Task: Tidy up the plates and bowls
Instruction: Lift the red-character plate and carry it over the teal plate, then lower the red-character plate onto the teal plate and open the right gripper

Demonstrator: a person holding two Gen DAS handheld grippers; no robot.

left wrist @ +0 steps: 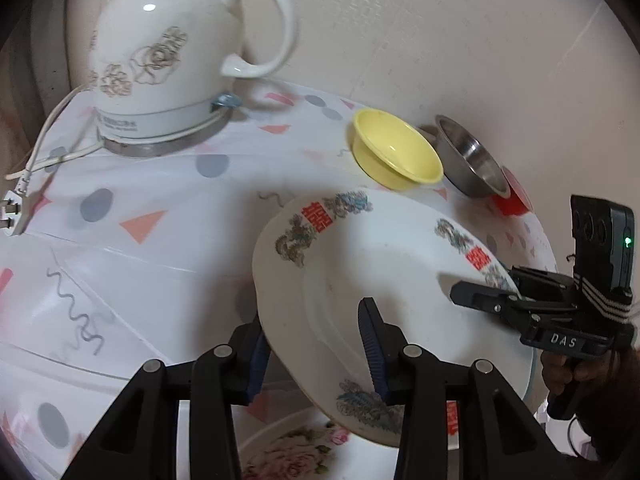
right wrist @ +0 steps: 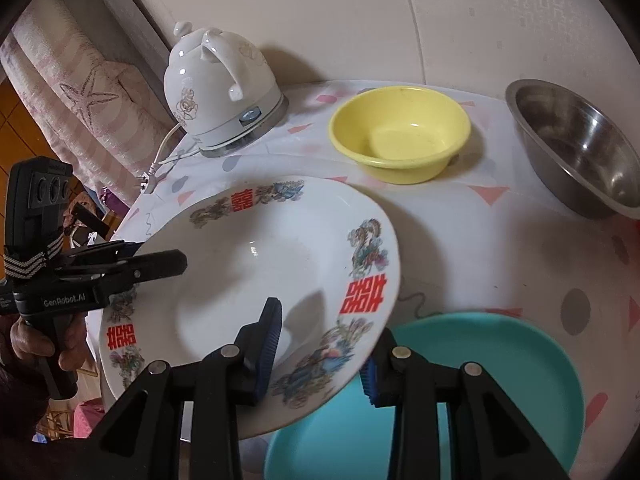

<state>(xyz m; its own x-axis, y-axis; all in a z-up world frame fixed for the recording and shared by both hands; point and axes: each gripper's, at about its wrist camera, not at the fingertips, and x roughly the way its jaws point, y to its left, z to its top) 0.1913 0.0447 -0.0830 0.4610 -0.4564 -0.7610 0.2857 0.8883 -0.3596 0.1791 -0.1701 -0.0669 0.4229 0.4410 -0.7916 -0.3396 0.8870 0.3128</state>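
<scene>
A white deep plate with red characters and dragon prints [left wrist: 384, 280] [right wrist: 256, 264] is held tilted above the table by both grippers. My left gripper [left wrist: 316, 356] grips its near rim, one pad inside, one under; it shows at the left of the right wrist view [right wrist: 160, 260]. My right gripper [right wrist: 320, 356] grips the opposite rim; it shows at the right of the left wrist view [left wrist: 480, 296]. A yellow bowl [left wrist: 396, 152] [right wrist: 400, 132] and a steel bowl [left wrist: 472, 160] [right wrist: 580, 144] sit behind. A teal plate [right wrist: 480, 392] lies below. A floral plate [left wrist: 296, 456] lies under the held one.
A white ceramic electric kettle [left wrist: 180, 52] [right wrist: 220, 88] with cord and plug [left wrist: 12, 208] stands at the back left on the patterned tablecloth [left wrist: 140, 220]. A red item [left wrist: 512, 196] sits behind the steel bowl. The wall is close behind.
</scene>
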